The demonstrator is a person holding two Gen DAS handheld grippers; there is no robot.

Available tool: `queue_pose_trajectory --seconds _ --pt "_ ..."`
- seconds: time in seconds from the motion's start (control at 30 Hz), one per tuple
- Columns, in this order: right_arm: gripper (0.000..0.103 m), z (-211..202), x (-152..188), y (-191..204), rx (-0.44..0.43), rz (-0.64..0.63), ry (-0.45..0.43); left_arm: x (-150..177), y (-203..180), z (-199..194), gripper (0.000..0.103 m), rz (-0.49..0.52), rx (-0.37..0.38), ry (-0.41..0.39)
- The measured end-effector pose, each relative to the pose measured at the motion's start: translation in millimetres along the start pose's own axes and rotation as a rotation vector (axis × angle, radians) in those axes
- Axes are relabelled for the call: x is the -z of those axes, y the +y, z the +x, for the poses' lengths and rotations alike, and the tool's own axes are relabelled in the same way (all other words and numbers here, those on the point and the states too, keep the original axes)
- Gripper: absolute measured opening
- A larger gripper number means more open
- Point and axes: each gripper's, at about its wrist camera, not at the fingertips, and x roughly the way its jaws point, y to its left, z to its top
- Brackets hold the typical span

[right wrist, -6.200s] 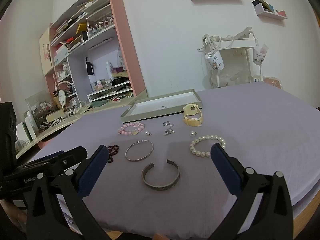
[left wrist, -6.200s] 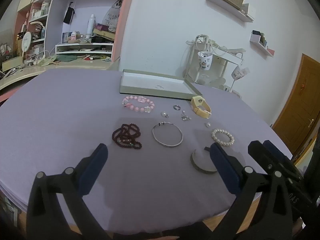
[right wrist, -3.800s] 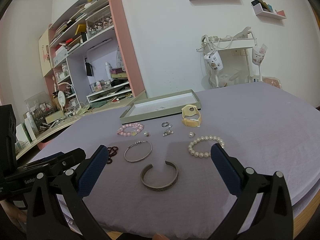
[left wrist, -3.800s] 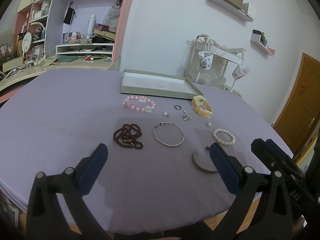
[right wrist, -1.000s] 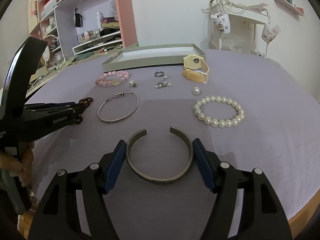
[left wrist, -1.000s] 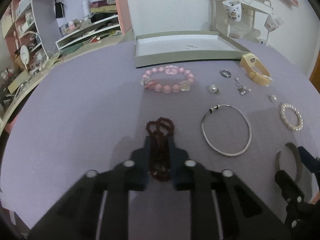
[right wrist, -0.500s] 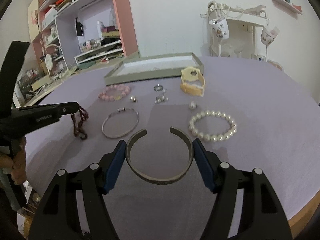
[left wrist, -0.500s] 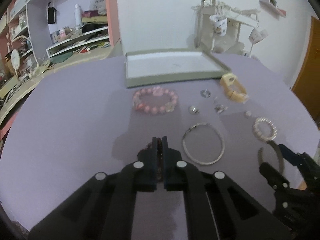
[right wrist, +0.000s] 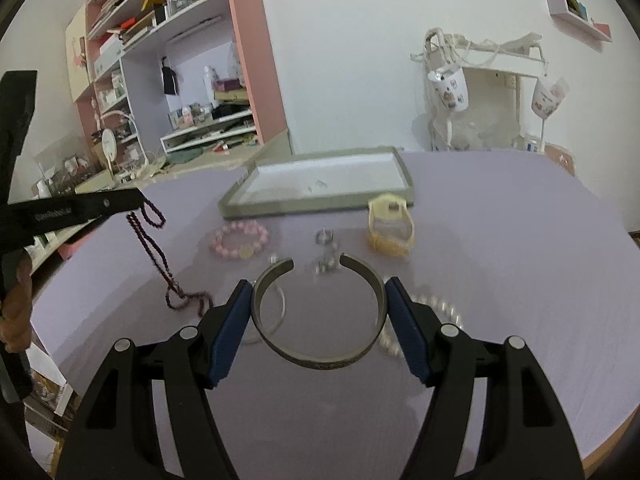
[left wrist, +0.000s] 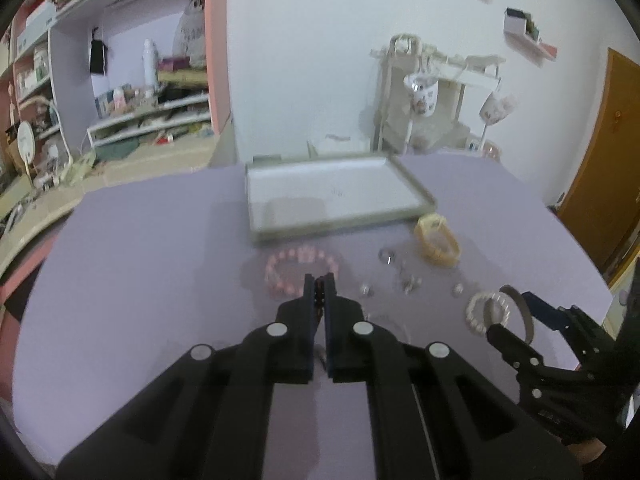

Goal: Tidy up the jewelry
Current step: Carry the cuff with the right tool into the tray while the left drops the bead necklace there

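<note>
Beads [right wrist: 154,248]: dark strand dangling from left gripper [left wrist: 319,282], fingers clamped, tail touching table [right wrist: 500,216]
Cuff [right wrist: 318,312]: pinched between right gripper [right wrist: 318,308] fingers, lifted
Tray [right wrist: 406,178]: beyond

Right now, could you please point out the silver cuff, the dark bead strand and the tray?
silver cuff [right wrist: 320,356]: right wrist view, bottom of band.
dark bead strand [right wrist: 154,254]: right wrist view, hanging section.
tray [right wrist: 316,203]: right wrist view, front rim.

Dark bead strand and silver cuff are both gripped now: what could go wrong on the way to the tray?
1. The dark bead strand hangs from the left gripper, its tail on the cloth; it may snag.
2. The right gripper pinches only the silver cuff sides; it may twist free before the tray.
</note>
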Motion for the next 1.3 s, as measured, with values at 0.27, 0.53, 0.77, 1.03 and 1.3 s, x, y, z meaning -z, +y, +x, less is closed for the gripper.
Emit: queue_pose_trajectory --seconds 0.27,0.53,0.77,1.03,1.3 --pt "0.069 12.4 -63.8 -3.1 -0.002 -0.045 -0.04 -86.0 -3.5 -19.7 0.004 0.031 -0.01 -0.088" --pt "0.069 67.2 -126.3 -9.3 -0.011 -0.067 -0.018 -172.0 -8.5 13.3 0.004 0.039 -0.024 -0.117" --pt "0.069 141.5 -168.3 -16.3 -0.005 -0.049 0.042 -216.1 4.7 65.3 0.004 0.041 -0.069 -0.12" --pt "0.069 226.0 -184.4 -35.0 0.032 -0.026 0.147 -217.2 25.5 153.7 0.004 0.016 -0.043 -0.033" --pt "0.069 261.4 -183.9 -46.4 0.069 -0.025 0.193 -210.5 38.7 201.1 0.004 0.0 -0.072 0.007"
